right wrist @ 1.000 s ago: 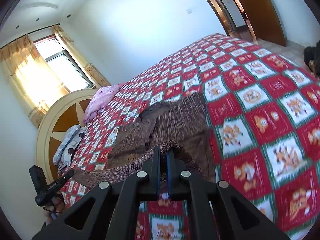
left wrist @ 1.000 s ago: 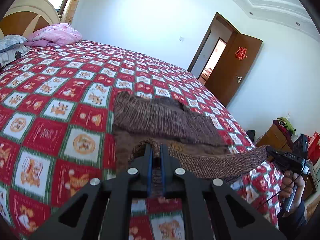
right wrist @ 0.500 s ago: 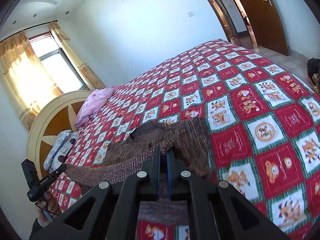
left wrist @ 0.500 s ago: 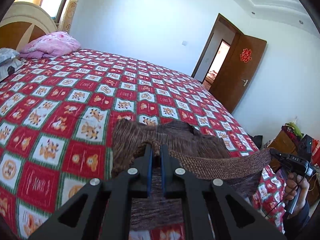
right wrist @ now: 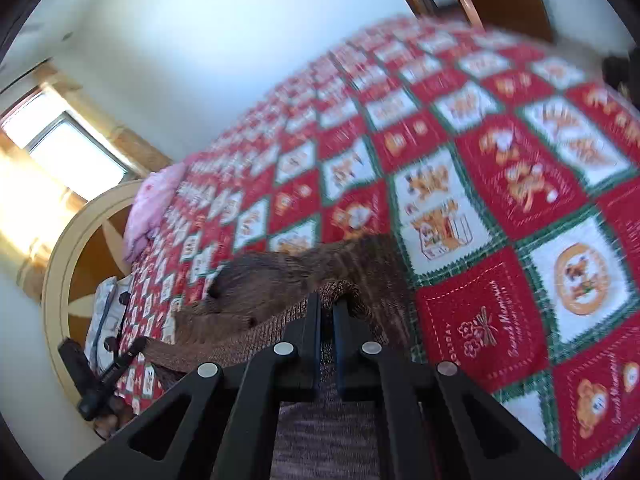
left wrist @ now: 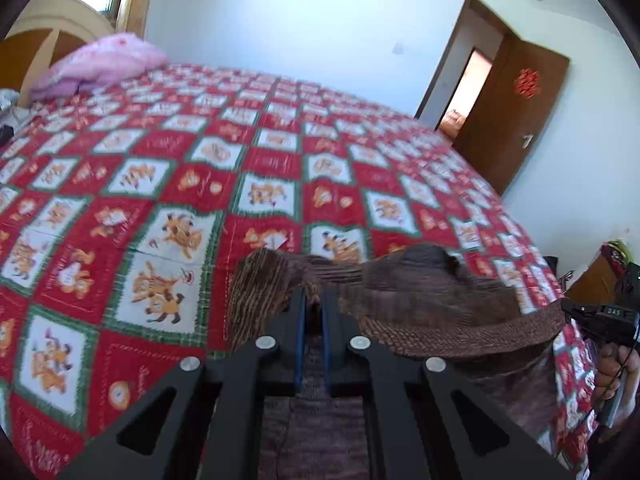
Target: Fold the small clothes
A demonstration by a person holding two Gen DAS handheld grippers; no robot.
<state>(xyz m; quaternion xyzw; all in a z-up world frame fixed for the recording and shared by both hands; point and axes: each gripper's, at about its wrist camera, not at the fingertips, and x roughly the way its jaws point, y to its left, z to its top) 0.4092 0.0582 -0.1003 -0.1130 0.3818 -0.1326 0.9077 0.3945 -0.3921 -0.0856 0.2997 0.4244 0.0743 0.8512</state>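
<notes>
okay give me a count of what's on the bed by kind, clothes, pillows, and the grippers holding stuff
Brown knit garment: 1
Pink pillow: 1
Grey patterned pillow by the headboard: 1
Grippers clamped on the garment: 2, the left gripper and the right gripper
Total: 5

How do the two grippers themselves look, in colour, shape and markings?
Both are matte black. The left gripper has two narrow fingers lined with blue pads, angular cut-out arms and round silver rivets. The right gripper looks the same; seen from the left camera, its body carries small white lettering and a thin black cable.
</notes>
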